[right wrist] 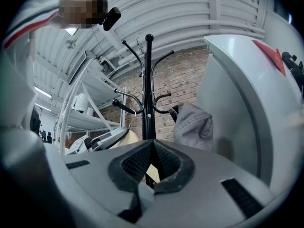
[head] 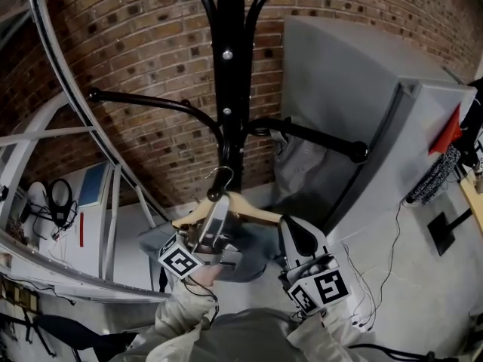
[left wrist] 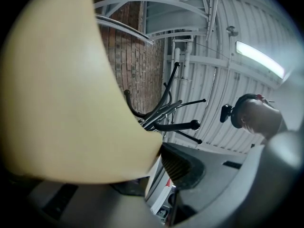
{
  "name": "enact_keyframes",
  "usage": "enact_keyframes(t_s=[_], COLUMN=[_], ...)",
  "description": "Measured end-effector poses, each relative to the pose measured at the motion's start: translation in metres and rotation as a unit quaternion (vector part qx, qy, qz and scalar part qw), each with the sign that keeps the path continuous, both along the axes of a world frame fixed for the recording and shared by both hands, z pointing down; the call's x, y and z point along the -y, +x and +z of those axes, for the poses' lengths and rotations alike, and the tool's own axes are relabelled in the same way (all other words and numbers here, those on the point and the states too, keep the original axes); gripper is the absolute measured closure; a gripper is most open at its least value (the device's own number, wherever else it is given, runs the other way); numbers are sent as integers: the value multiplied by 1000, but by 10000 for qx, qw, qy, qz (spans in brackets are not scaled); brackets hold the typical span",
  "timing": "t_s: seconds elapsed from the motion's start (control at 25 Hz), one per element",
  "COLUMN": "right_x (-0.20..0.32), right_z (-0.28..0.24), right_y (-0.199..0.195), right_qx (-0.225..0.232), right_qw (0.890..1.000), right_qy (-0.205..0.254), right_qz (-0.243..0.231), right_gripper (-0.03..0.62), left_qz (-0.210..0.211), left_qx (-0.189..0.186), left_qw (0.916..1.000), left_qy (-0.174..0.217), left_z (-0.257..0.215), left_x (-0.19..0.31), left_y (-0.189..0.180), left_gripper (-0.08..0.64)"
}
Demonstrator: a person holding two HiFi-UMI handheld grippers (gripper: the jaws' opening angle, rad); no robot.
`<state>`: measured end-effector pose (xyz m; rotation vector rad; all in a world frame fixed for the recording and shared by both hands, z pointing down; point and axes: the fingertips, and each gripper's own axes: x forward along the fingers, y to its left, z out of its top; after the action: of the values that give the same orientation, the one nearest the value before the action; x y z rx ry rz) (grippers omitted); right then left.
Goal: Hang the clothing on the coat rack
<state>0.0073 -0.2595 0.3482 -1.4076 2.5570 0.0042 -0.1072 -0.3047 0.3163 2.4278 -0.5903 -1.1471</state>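
Shows a black coat rack (head: pixel 229 66) upright against a brick wall (head: pixel 143 44), curved arms spreading from its pole. Just in front of the rack's pole, finds a wooden hanger (head: pixel 245 208) with a metal hook (head: pixel 220 178) lifted close to the pole, below the roots of the arms and resting on none of them. Carries blue-grey clothing (head: pixel 253 251) draped under the hanger, lower than every arm of the rack. Has the left gripper (head: pixel 216 211) clamped on the hanger near the hook, jaws partway apart, pale wood filling the space between them and one black pad (left wrist: pixel 183 167) pressed against its edge. Places the right gripper (head: pixel 293 228) just right of the hanger, below the rack's right-hand arm, jaws closed with pad tips touching and nothing visibly caught between them. Includes a grey garment (head: pixel 298 164) already hanging from the rack's right-hand arm, with a tall grey cabinet (head: pixel 355 89) just beyond it, further right of the rack. To the left of the rack, white metal shelving (head: pixel 45 138).
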Motion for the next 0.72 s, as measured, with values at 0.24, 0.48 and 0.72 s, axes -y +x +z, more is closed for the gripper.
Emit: enact_keyframes(t_s=[0.24, 0.48, 0.72], right_x=[3, 3, 3], right_z=[4, 5, 6], right_y=[-3, -1, 2], right_qx=[10, 24, 47], right_qw=[10000, 9999, 9999], right_qy=[-63, -98, -146], right_qz=[-25, -20, -10], right_gripper=[568, 568, 568], left_qz=[122, 249, 343], left_qx=[-50, -129, -253], left_qw=[9999, 9996, 9991], left_qy=[15, 3, -41], left_z=[2, 3, 5], left_x=[5, 7, 8], left_y=[2, 4, 6], left_gripper=[462, 453, 445])
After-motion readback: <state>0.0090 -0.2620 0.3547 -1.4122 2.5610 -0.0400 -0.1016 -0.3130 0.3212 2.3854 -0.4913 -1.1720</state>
